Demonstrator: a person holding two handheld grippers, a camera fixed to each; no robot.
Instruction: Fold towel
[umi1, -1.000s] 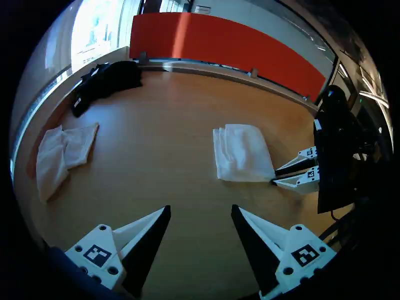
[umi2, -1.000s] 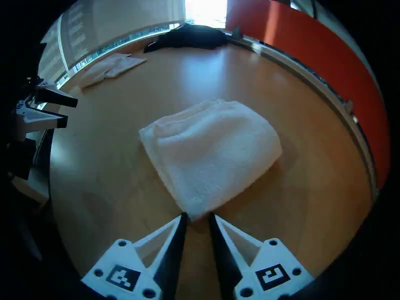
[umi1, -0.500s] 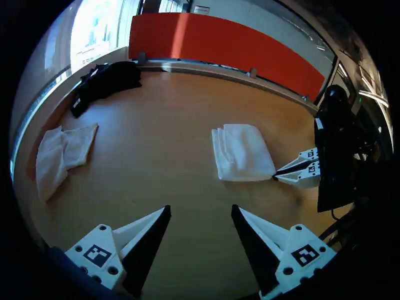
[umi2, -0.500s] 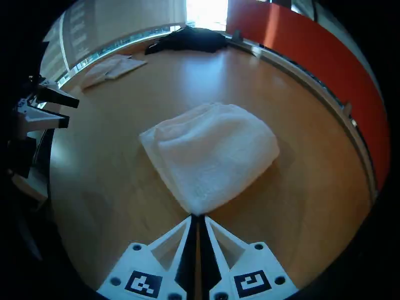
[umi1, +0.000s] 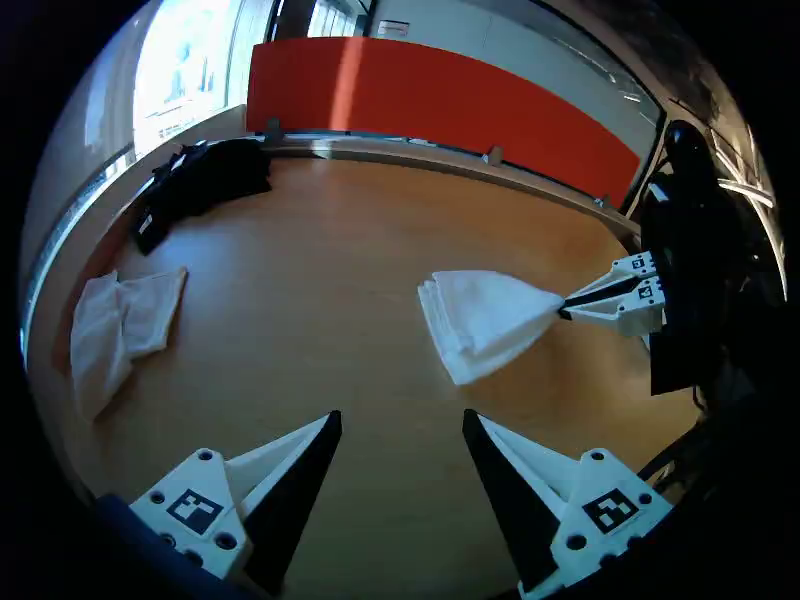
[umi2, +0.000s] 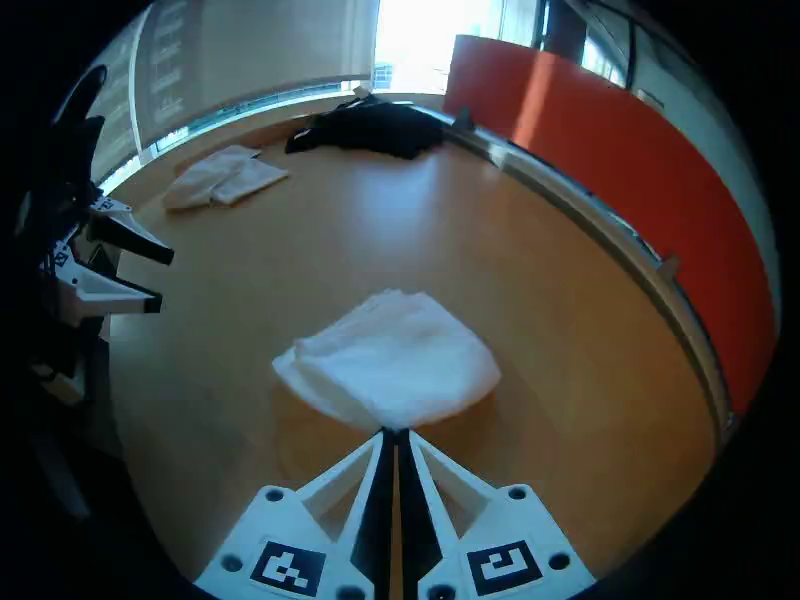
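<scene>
The folded white terry towel lies mid-frame on the light wooden table. Its near corner is pinched between the closed fingers of the right gripper. The left gripper, at bottom centre, is spread wide and holds nothing.

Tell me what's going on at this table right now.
Towel folding with two handheld grippers. The right gripper is shut on one corner of the folded white towel, drawing that corner to a point while the rest lies on the wooden table. The left gripper hovers open over the table, touching nothing. More white cloths and a dark garment lie near the far edge.
</scene>
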